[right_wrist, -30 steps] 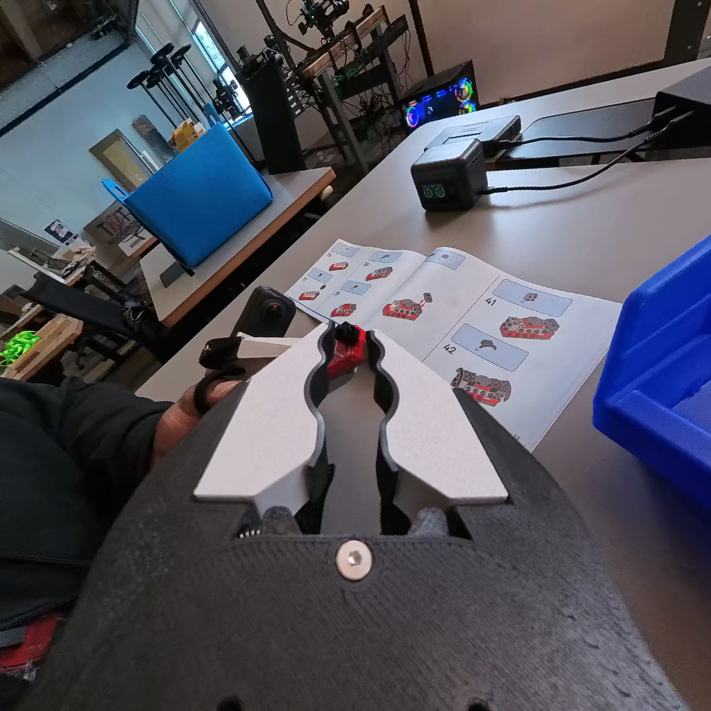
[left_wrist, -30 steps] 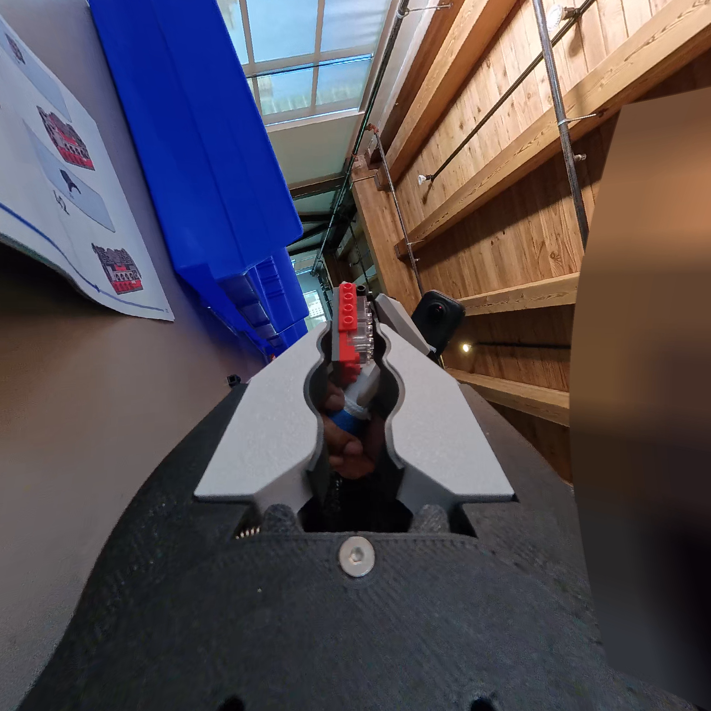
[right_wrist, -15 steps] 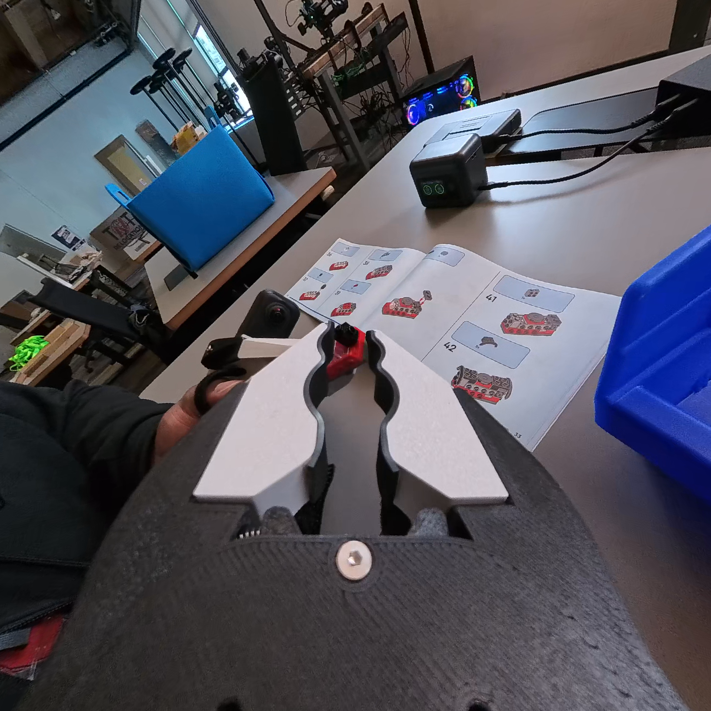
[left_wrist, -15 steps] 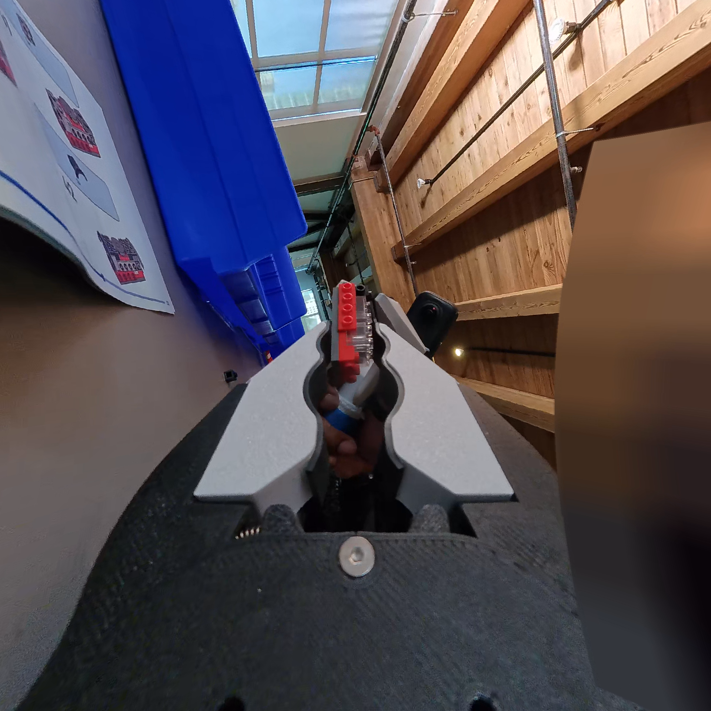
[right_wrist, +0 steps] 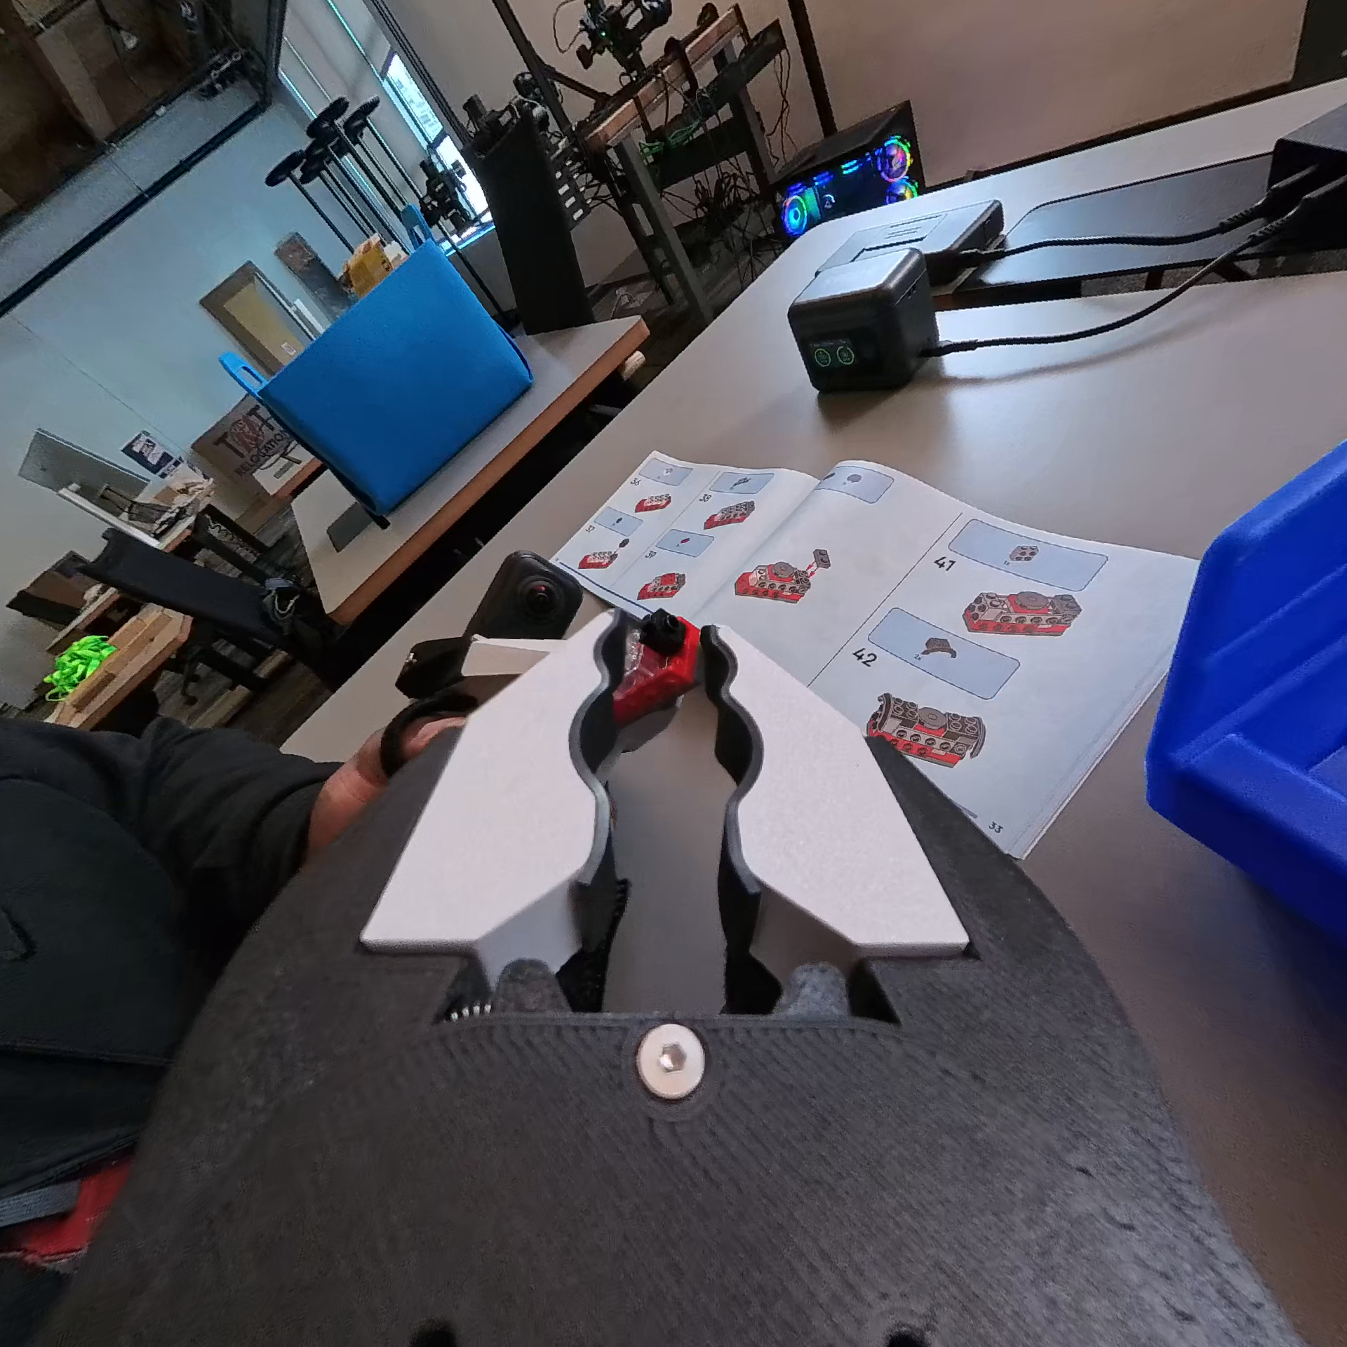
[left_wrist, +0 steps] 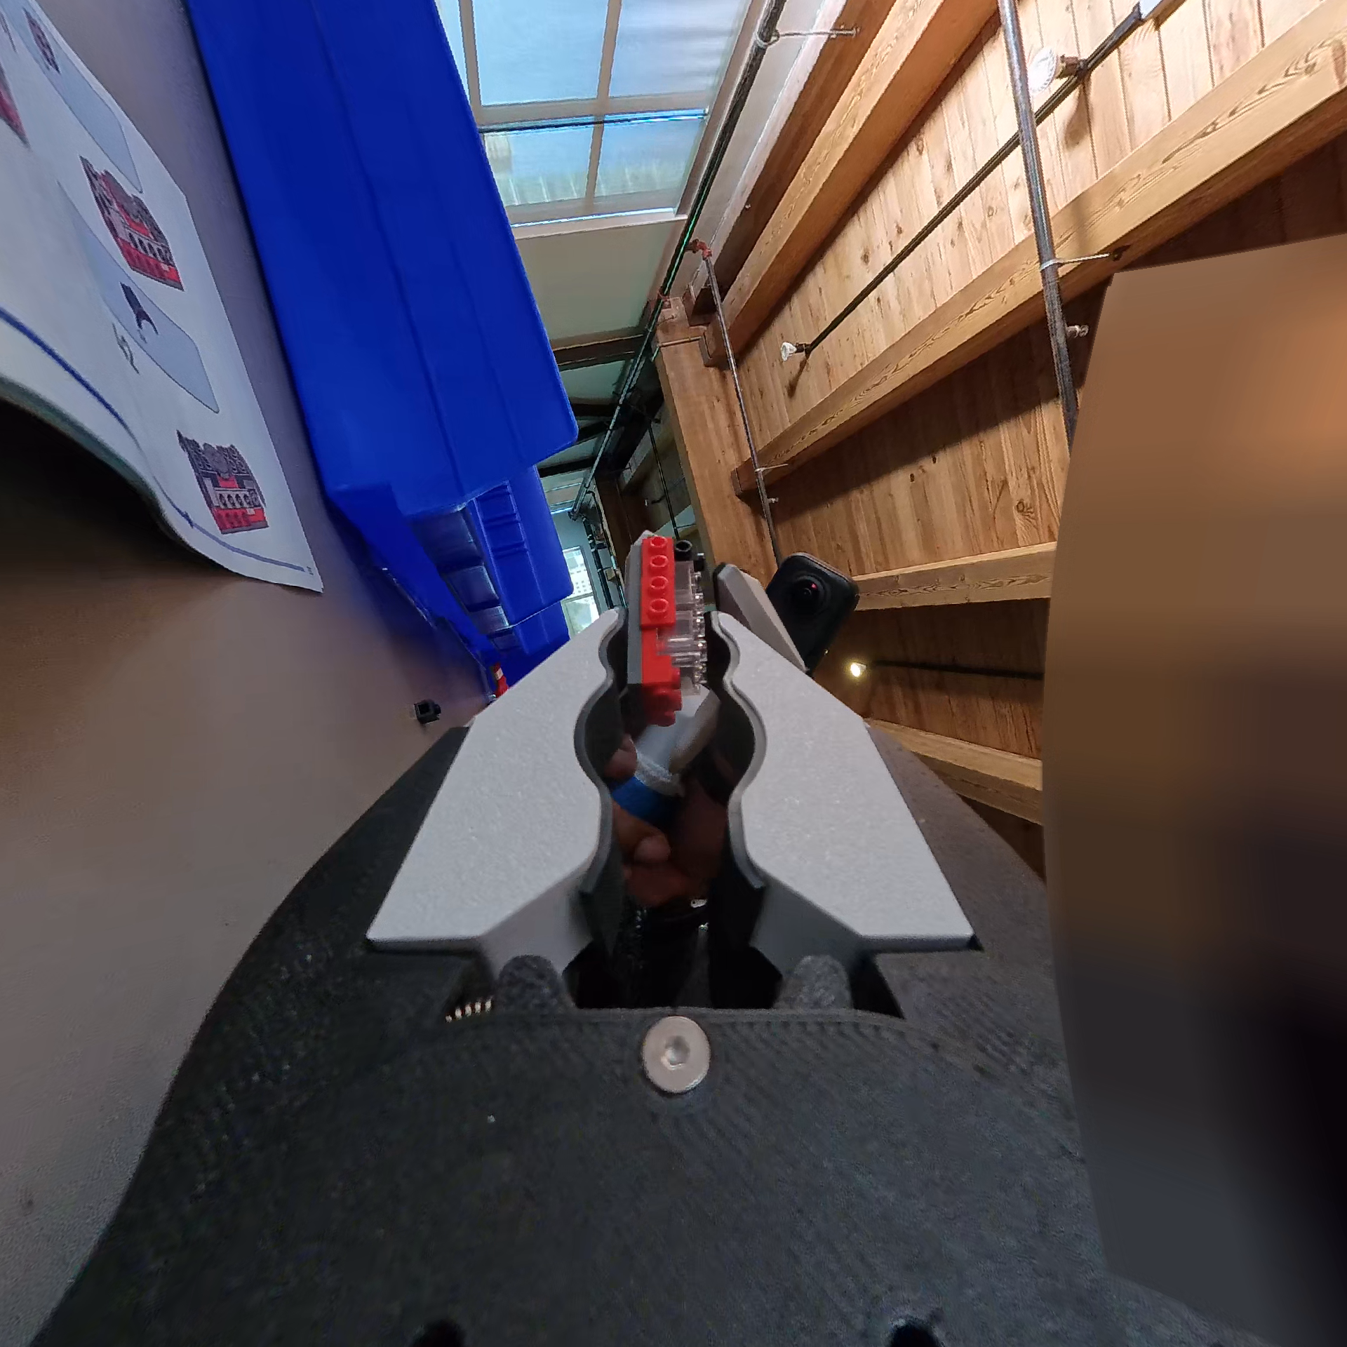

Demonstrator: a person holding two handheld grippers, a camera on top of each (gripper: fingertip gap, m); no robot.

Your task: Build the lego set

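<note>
A small lego assembly [left_wrist: 667,619] of red, grey and clear bricks is clamped at the tips of my left gripper [left_wrist: 667,641], which is shut on it above the table. In the right wrist view the same assembly [right_wrist: 656,674] shows red with a black piece on top. My right gripper [right_wrist: 656,656] is closed on it from the other side. The left gripper's finger [right_wrist: 503,652] reaches in from the left there. The right gripper's finger [left_wrist: 743,605] shows just behind the assembly in the left wrist view.
The open instruction booklet [right_wrist: 875,619] lies on the grey table just beyond the grippers. A blue parts bin [right_wrist: 1268,692] stands at the right. A black box with cables [right_wrist: 864,328] sits farther back. A tiny black piece [left_wrist: 426,709] lies by the bin. Less than 4 cm separates the two grippers' tips.
Both grippers stay closed on the assembly. They have drifted slightly together, with the booklet and bin shifting a little in both views.
</note>
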